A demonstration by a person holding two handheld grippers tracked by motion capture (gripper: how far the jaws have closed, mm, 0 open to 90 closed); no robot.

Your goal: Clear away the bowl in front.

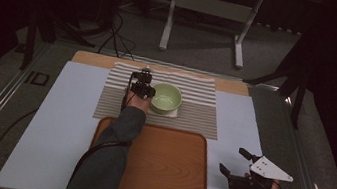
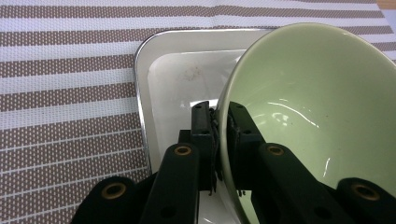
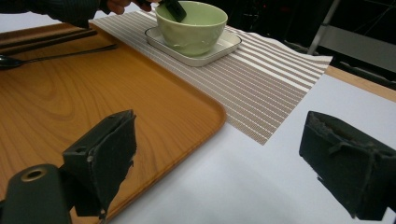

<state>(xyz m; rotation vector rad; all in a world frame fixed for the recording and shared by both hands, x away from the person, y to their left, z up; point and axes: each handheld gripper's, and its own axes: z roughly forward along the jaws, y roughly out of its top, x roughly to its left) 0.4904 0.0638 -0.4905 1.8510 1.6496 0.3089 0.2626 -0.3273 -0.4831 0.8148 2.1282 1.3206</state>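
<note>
The left tool [image 1: 143,86] is pinched on the near rim of a pale green bowl [image 1: 166,97], one jaw inside the bowl and one outside against its wall, as the left gripper view shows closely. The right tool [image 1: 241,168] hovers with its jaws spread wide over the right front part of the worktop [image 1: 63,109], holding nothing; in the right gripper view its two padded jaws stand far apart with bare white surface between them.

The white worktop carries a brown-and-white striped placemat [image 1: 199,112] toward the far side and a wooden tray [image 1: 165,170] just in front of it, the mat's near edge meeting the tray's far edge. The bowl sits in the middle of the mat, on a shallow white square dish [image 2: 173,74] with rounded corners. In the left gripper view the bowl is tipped, its rim raised at the gripped side and the dish floor bare beside it. On the tray's far left, the right gripper view shows a dark spoon [image 3: 28,59] and what look like chopsticks [image 3: 46,39], lying flat near the person's dark sleeve [image 1: 106,161].
</note>
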